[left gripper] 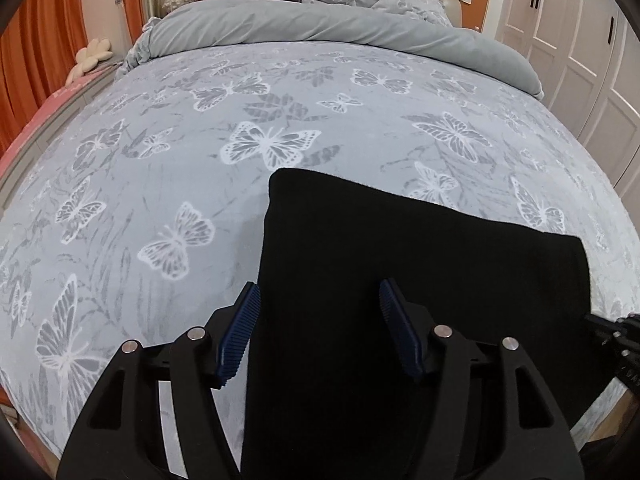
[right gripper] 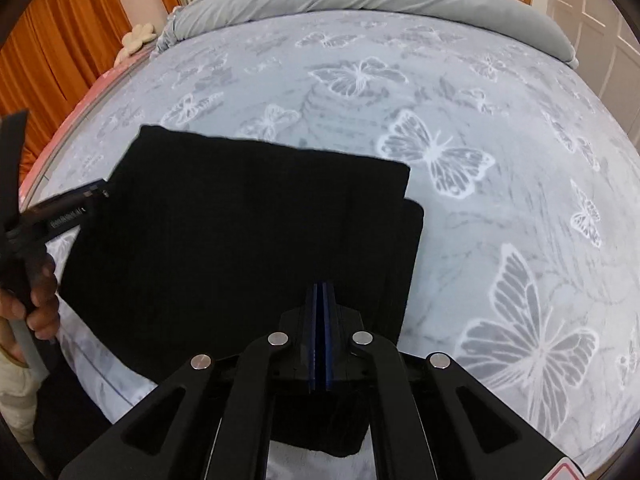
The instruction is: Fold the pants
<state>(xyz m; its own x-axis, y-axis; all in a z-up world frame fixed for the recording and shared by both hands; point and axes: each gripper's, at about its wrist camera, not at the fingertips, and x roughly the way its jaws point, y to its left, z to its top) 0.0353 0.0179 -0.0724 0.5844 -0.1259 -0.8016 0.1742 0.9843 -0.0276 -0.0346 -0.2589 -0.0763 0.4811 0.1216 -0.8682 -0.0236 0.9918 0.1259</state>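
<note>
Showing no legible writing: black pants [right gripper: 240,220], butterfly bedspread [left gripper: 160,160].

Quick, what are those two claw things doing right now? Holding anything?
Left gripper: jaws open, holding nothing, over the black pants.
Right gripper: jaws shut; whether they pinch the pants cannot be told.

Pants [right gripper: 224,232]: black, plain fabric, folded into a flat, roughly rectangular stack. Lay on the bed near its foot edge. Top layer sat slightly offset, a lower layer showing past its right edge. Surface smooth; no loose legs visible.
</note>
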